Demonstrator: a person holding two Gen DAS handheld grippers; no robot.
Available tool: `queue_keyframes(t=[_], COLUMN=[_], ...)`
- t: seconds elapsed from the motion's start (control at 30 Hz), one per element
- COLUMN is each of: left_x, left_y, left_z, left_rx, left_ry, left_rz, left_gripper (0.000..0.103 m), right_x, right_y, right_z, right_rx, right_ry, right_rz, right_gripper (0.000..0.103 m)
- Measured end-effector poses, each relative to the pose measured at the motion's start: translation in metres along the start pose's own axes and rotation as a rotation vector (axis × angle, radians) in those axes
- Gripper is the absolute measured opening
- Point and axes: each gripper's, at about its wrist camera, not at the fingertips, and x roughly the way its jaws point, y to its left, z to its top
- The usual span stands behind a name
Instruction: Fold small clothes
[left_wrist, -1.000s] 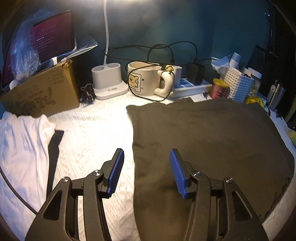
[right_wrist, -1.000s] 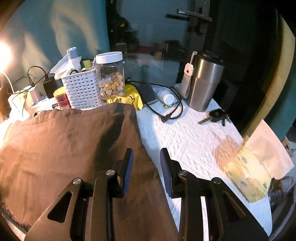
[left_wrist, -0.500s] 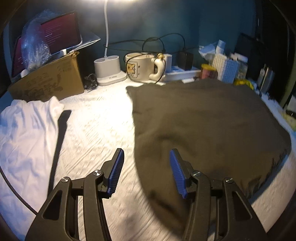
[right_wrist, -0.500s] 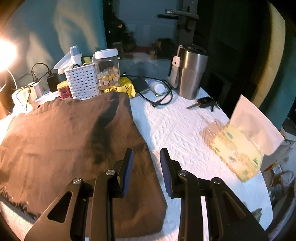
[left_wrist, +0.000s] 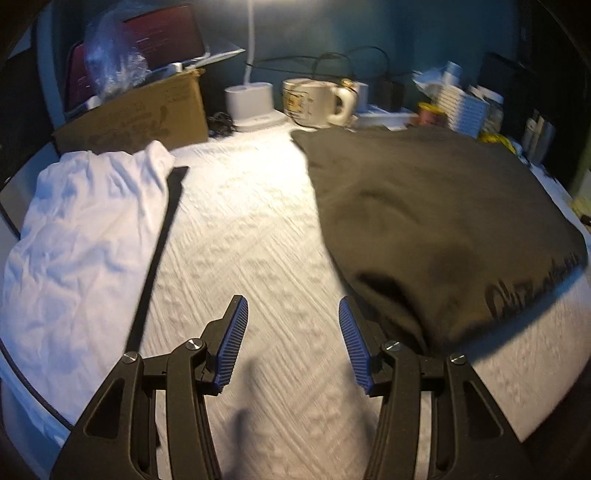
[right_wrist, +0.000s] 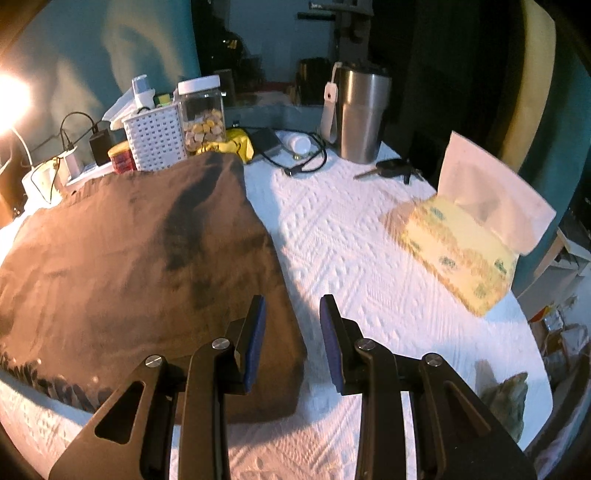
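In the left wrist view, the left gripper (left_wrist: 290, 339) is released, with nothing between its blue pads, and it hangs over the white cloth cover (left_wrist: 258, 236), while the dark brown garment (left_wrist: 424, 221) lies flat just to its right, with its near left corner beside the right pad. In the right wrist view, the right gripper (right_wrist: 291, 343) is also released and empty, over the garment's near right corner (right_wrist: 280, 369). The garment looks soft, light and limp, so I judge it best pinched at these two near corners, where the edge is thick.
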Motion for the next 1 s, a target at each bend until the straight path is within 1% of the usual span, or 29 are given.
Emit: queue_keyframes(t=[0.07, 0.13, 0.2, 0.3, 0.5, 0.53, 0.6, 0.63, 0.67, 0.73, 0.8, 0.83, 0.87, 0.9, 0.93, 1.0], left_x=[-0.003, -0.008, -0.008, -0.001, 0.008, 0.008, 0.010, 0.012, 0.015, 0.015, 0.015, 0.013, 0.011, 0.009, 0.006, 0.001], left_y=[-0.006, -0.010, -0.014, -0.020, -0.028, -0.032, -0.039, -0.042, -0.044, -0.045, -0.044, -0.042, -0.041, -0.039, -0.036, -0.032], left_z=[-0.003, -0.005, -0.005, -0.007, -0.006, -0.005, -0.004, -0.004, -0.004, -0.004, -0.003, -0.002, -0.002, -0.001, 0.000, 0.001], left_rx=[-0.004, -0.035, -0.055, -0.046, -0.079, -0.080, -0.066, -0.060, -0.060, -0.061, -0.064, -0.064, -0.060, -0.060, -0.062, -0.065], left_ry=[0.012, 0.013, 0.011, 0.022, 0.039, 0.041, 0.051, 0.058, 0.067, 0.062, 0.067, 0.065, 0.063, 0.060, 0.056, 0.046], left_rz=[-0.047, -0.125, -0.164, -0.154, -0.188, -0.201, -0.217, -0.223, -0.231, -0.227, -0.236, -0.234, -0.227, -0.224, -0.224, -0.225], left_gripper=[0.051, 0.051, 0.051, 0.051, 0.050, 0.048, 0.036, 0.033, 0.028, 0.025, 0.012, 0.011, 0.009, 0.009, 0.009, 0.008], right_x=[0.003, 0.004, 0.004, 0.003, 0.007, 0.008, 0.008, 0.009, 0.009, 0.009, 0.009, 0.009, 0.009, 0.008, 0.008, 0.007], right_y=[-0.002, -0.003, -0.004, -0.004, -0.004, -0.003, -0.003, -0.003, -0.004, -0.007, -0.009, -0.012, -0.014, -0.016, -0.019, -0.024], right_z=[-0.005, -0.008, -0.009, -0.010, -0.013, -0.014, -0.017, -0.019, -0.020, -0.023, -0.026, -0.028, -0.028, -0.029, -0.030, -0.031], right_rx=[0.002, 0.007, 0.010, 0.009, 0.012, 0.012, 0.011, 0.011, 0.013, 0.020, 0.030, 0.044, 0.052, 0.063, 0.077, 0.100], right_ry=[0.010, 0.016, 0.016, 0.014, 0.030, 0.033, 0.038, 0.042, 0.044, 0.048, 0.054, 0.057, 0.057, 0.057, 0.056, 0.059], right_rz=[-0.002, -0.003, -0.003, -0.002, -0.001, 0.001, 0.006, 0.008, 0.011, 0.029, 0.060, 0.079, 0.086, 0.092, 0.099, 0.112], right_gripper=[0.032, 0.032, 0.032, 0.032, 0.032, 0.032, 0.032, 0.032, 0.032, 0.032, 0.032, 0.033, 0.036, 0.045, 0.049, 0.049])
